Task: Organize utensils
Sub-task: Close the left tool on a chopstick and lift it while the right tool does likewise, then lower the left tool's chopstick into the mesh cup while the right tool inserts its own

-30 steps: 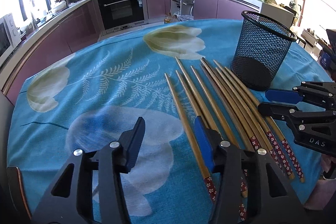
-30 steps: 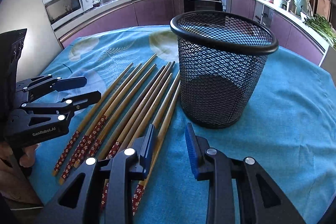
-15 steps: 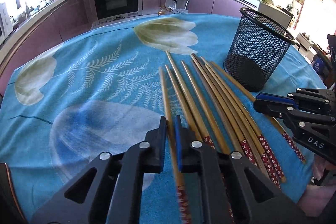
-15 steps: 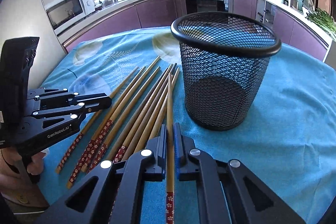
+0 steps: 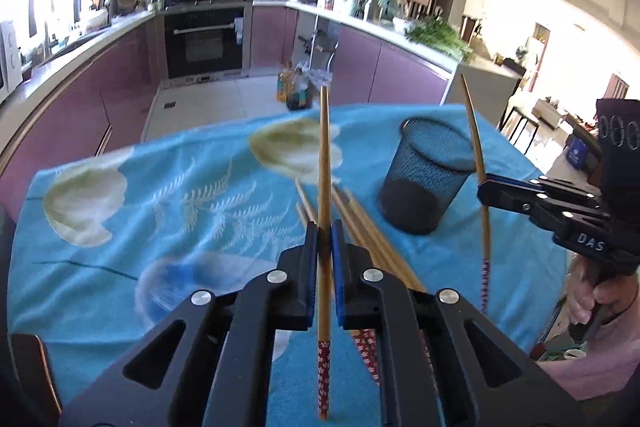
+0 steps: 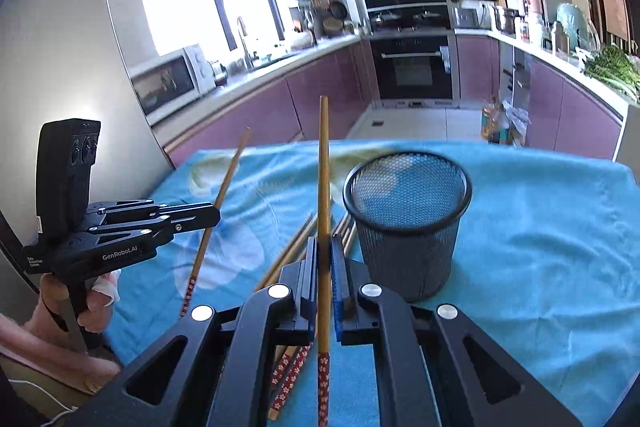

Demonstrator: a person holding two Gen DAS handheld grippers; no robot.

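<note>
Now both grippers are lifted off the cloth [image 5: 168, 195], each clamped on one chopstick: the left gripper [image 5: 325, 227] on a chopstick [image 5: 324, 147], the right gripper [image 6: 325, 247] on its chopstick [image 6: 323, 167]. Other chopsticks [image 6: 288, 255] lie beside the cup [image 6: 408, 227]. Next, likely, tip each stick upright over the cup's rim and release.

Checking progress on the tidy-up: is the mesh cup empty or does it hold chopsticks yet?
Empty. The right wrist view looks down into the mesh cup and shows only bare mesh; it stands upright on the tablecloth.
</note>
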